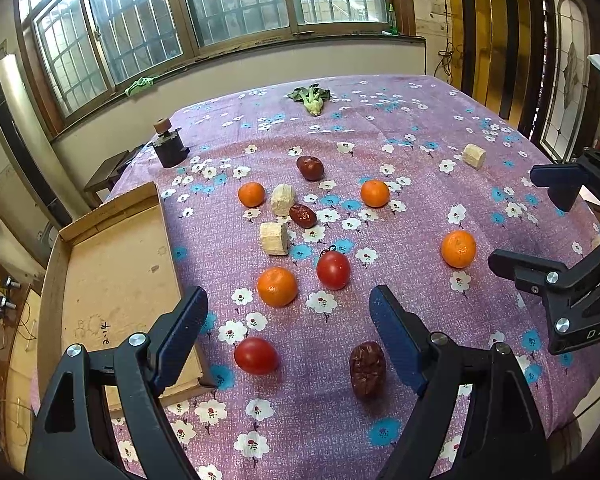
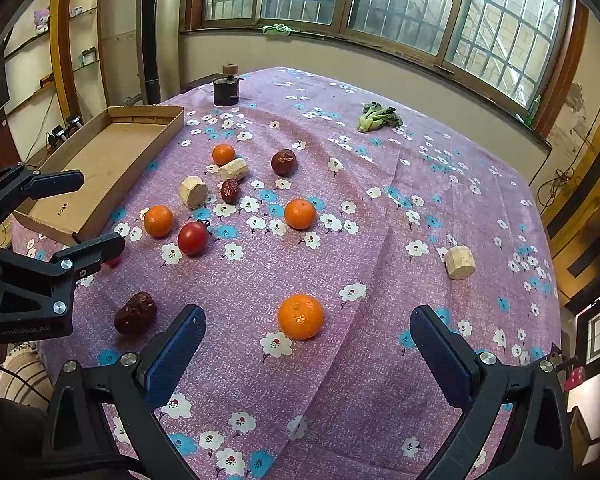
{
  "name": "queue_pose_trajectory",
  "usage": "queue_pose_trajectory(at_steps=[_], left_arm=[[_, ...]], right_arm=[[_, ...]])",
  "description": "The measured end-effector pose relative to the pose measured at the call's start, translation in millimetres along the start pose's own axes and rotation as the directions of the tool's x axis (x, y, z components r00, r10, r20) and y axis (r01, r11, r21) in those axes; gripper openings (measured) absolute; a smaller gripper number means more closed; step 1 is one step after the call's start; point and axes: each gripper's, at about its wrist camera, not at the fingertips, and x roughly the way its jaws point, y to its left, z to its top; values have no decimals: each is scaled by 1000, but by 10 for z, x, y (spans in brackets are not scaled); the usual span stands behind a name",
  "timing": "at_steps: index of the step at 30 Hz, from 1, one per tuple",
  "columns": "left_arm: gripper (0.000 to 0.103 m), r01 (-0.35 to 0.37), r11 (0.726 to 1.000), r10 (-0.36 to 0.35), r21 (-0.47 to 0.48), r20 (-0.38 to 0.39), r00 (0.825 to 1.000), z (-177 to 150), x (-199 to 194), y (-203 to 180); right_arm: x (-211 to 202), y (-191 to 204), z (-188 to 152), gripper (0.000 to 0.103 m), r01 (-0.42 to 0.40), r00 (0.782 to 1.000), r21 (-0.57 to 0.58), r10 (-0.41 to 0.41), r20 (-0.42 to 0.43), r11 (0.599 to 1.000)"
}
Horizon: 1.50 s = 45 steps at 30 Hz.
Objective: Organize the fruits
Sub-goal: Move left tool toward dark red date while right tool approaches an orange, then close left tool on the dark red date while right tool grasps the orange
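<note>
Several oranges, two tomatoes and three red dates lie on the flowered cloth. My left gripper (image 1: 288, 332) is open and empty above a tomato (image 1: 256, 355), a date (image 1: 367, 369) and an orange (image 1: 277, 286). My right gripper (image 2: 306, 348) is open and empty, with an orange (image 2: 301, 317) between its fingers' line. The right gripper also shows in the left wrist view (image 1: 540, 220); the left gripper shows in the right wrist view (image 2: 76, 216). A second tomato (image 2: 193, 238) lies mid-table. An empty cardboard tray (image 1: 116, 280) lies at the table's left.
Pale cut cylinders (image 1: 275, 238) (image 2: 460, 262) lie among the fruit. A green leafy vegetable (image 1: 310, 98) lies at the far side. A small dark device (image 1: 170, 146) stands at the far left corner. The table edge is close on the right.
</note>
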Motion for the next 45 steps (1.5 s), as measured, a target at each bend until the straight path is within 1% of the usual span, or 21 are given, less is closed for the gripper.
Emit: queue_pose_trajectory(at_steps=[6, 13, 16, 18, 20, 22, 23, 26, 27, 28, 29, 31, 32, 33, 34, 35, 36, 37, 41, 45], left_arm=[[83, 6, 1000, -6, 0, -10, 1000, -24, 18, 1], [83, 48, 999, -48, -4, -46, 998, -124, 80, -21], [83, 87, 996, -86, 8, -60, 994, -183, 108, -74], [83, 129, 992, -129, 2, -81, 988, -223, 152, -105], [83, 156, 988, -156, -14, -100, 983, -256, 193, -118], [83, 165, 986, -166, -19, -116, 979, -287, 246, -122], [83, 160, 987, -160, -12, -125, 979, -296, 275, -127], [83, 155, 988, -153, 1, -150, 977, -324, 359, -152], [80, 153, 988, -149, 9, -158, 976, -329, 385, -162], [74, 152, 988, -146, 19, -172, 974, -336, 422, -176], [70, 155, 988, -148, 23, -184, 972, -348, 459, -191], [59, 178, 984, -170, 19, -217, 961, -384, 539, -212], [58, 190, 982, -184, 10, -203, 962, -390, 532, -208], [56, 193, 981, -187, 13, -199, 962, -393, 533, -215], [48, 199, 980, -192, 19, -197, 961, -392, 531, -221], [41, 205, 979, -198, 19, -192, 961, -389, 524, -228], [29, 206, 978, -197, 26, -188, 962, -385, 514, -233], [25, 210, 977, -201, 29, -187, 961, -383, 509, -237], [24, 220, 975, -211, 22, -197, 957, -381, 489, -187], [24, 228, 974, -223, 9, -176, 959, -370, 410, -124]], right_arm=[[25, -46, -15, 103, -3, 1000, 19, 3, -6, 1000], [75, -96, -40, 103, -21, 1000, 43, 21, -13, 999], [118, -115, -52, 102, -39, 999, 55, 40, -18, 998], [153, -115, -56, 100, -52, 998, 58, 54, -23, 997], [201, -113, -63, 97, -72, 997, 64, 74, -29, 995], [280, -94, -77, 93, -96, 994, 69, 99, -40, 993], [312, -88, -83, 92, -101, 994, 70, 104, -45, 992], [467, -88, -112, 81, -108, 991, 81, 114, -69, 991], [517, -101, -119, 75, -116, 989, 91, 123, -78, 989], [570, -120, -127, 70, -128, 987, 105, 137, -86, 986], [612, -138, -136, 68, -136, 985, 117, 148, -91, 984], [686, -167, -151, 65, -144, 983, 133, 158, -98, 981], [724, -183, -161, 64, -148, 981, 140, 163, -101, 979], [754, -194, -171, 57, -150, 980, 144, 166, -106, 978], [794, -210, -187, 47, -155, 978, 150, 173, -114, 976], [814, -219, -201, 42, -159, 977, 156, 178, -119, 975], [810, -232, -214, 39, -164, 977, 160, 182, -108, 973], [805, -240, -215, 36, -170, 977, 163, 188, -101, 972], [740, -250, -221, 36, -173, 977, 167, 190, -94, 971], [602, -232, -180, 36, -179, 979, 167, 192, -67, 969]])
